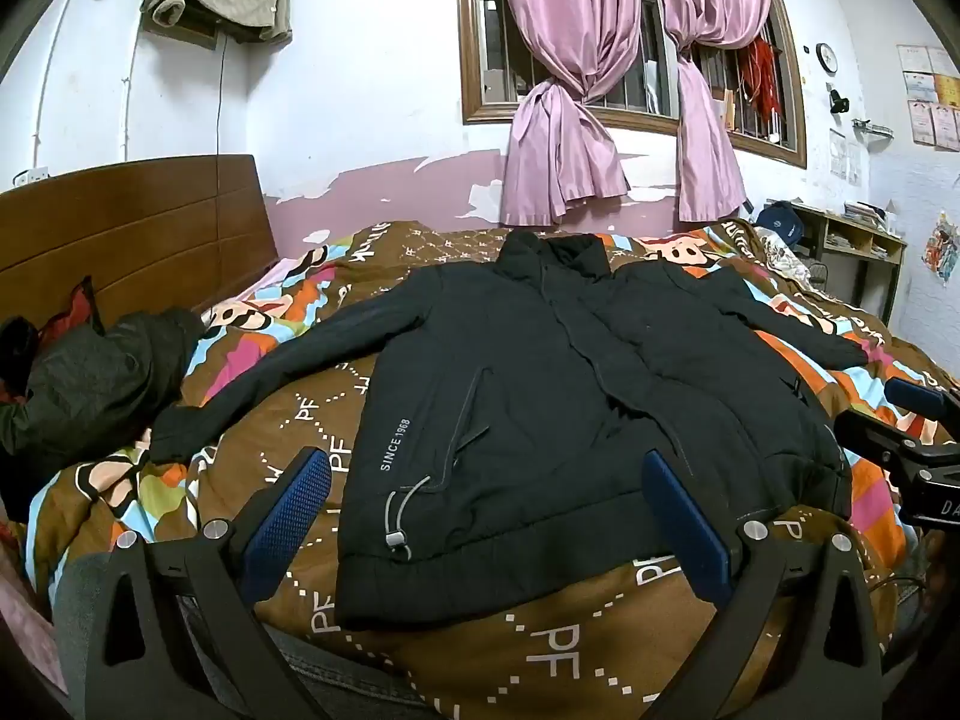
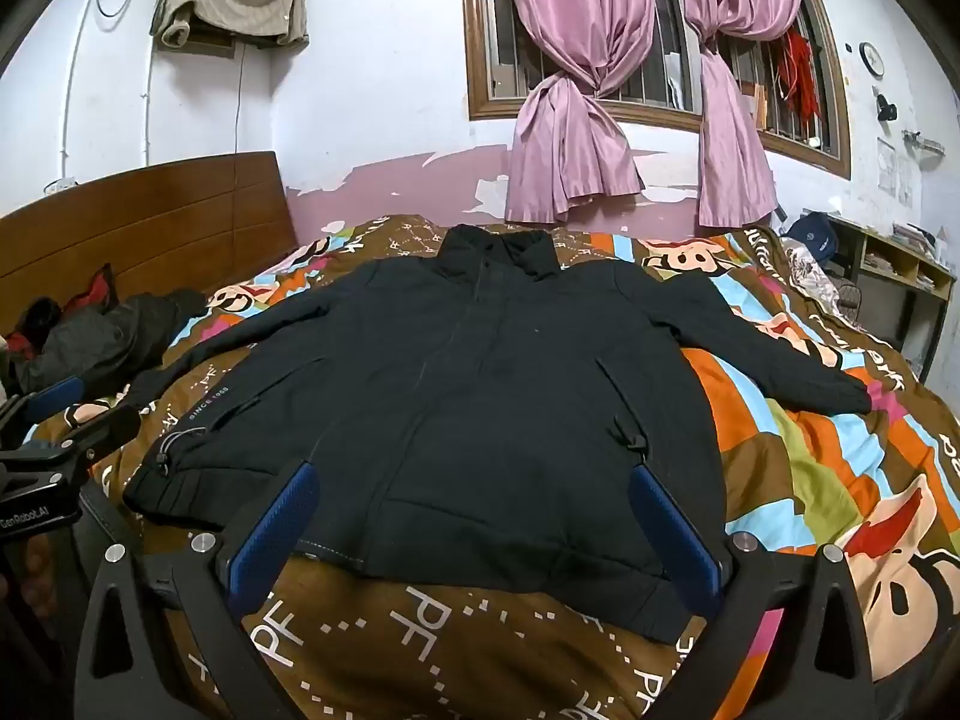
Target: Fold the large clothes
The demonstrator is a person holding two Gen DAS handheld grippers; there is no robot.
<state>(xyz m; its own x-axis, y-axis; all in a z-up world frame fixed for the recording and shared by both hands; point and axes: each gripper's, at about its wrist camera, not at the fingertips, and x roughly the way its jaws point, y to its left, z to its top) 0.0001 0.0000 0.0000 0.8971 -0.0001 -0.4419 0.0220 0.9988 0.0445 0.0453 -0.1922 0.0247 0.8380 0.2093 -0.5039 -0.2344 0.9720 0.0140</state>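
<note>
Home bedroom — bed (image 1: 138, 480) with wooden headboard (image 1: 132, 240), pink curtains (image 1: 558, 120) at barred window.

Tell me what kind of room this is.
A bedroom, most likely: a bed with a wooden headboard and patterned quilt, pink curtains at a barred window, and a black jacket spread flat on the quilt.

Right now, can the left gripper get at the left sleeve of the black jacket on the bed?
Probably yes. The left gripper is open and empty above the hem, and the left sleeve lies flat on the patterned quilt, uncovered.

Black jacket (image 1: 540, 384), spread flat, sleeves apparently outstretched
</note>
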